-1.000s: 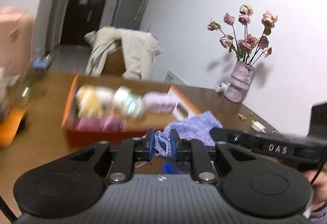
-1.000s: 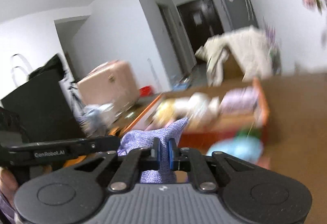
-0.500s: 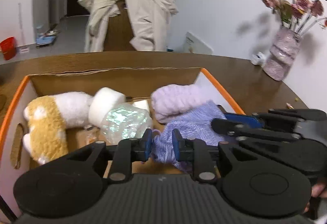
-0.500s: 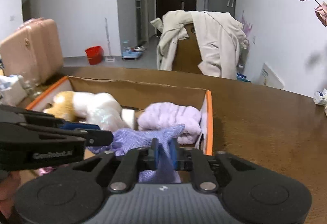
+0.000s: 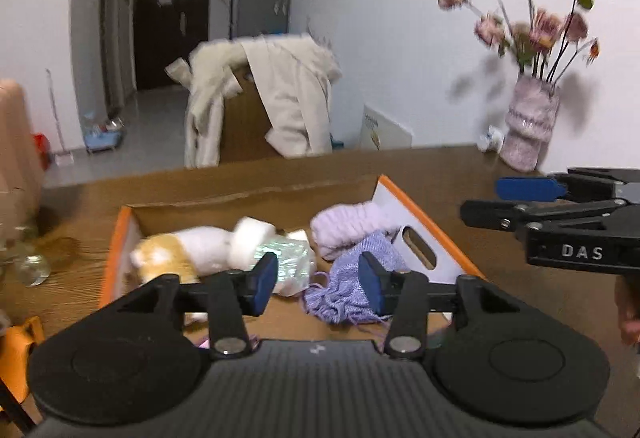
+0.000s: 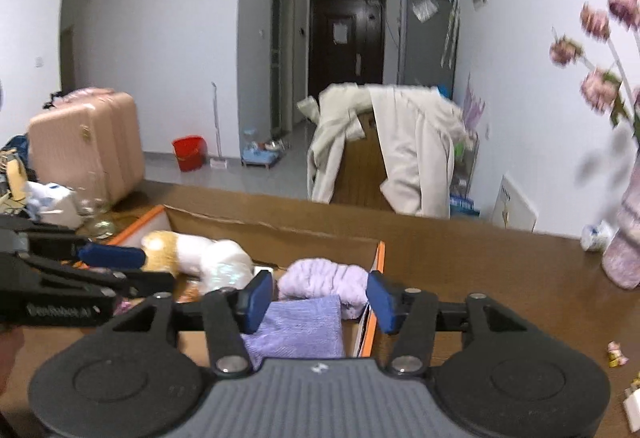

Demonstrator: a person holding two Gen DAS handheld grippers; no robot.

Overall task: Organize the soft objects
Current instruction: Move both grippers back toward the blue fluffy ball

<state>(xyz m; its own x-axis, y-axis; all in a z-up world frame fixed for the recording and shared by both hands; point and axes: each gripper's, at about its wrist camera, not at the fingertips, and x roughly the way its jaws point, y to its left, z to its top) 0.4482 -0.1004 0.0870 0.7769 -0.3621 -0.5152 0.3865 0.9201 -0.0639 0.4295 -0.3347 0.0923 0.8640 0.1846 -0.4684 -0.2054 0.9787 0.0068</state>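
A purple knitted cloth (image 5: 352, 278) lies inside the orange-rimmed cardboard box (image 5: 424, 210), at its right side; it also shows in the right wrist view (image 6: 296, 326). Beside it lie a lilac fluffy roll (image 5: 348, 226), a white and tan plush toy (image 5: 192, 250) and a shiny iridescent item (image 5: 288, 262). My left gripper (image 5: 318, 284) is open and empty just above the box. My right gripper (image 6: 316, 298) is open and empty over the cloth, and shows at the right in the left wrist view (image 5: 520, 198).
The box stands on a wooden table (image 6: 480, 262). A vase of dried roses (image 5: 528, 126) stands at the back right. A coat-draped chair (image 6: 384, 146) is behind the table. A pink suitcase (image 6: 84, 142) and clutter sit at the left.
Both grippers opened and let go of the purple cloth, which now lies in the box. Both grippers have drawn back and up from it.
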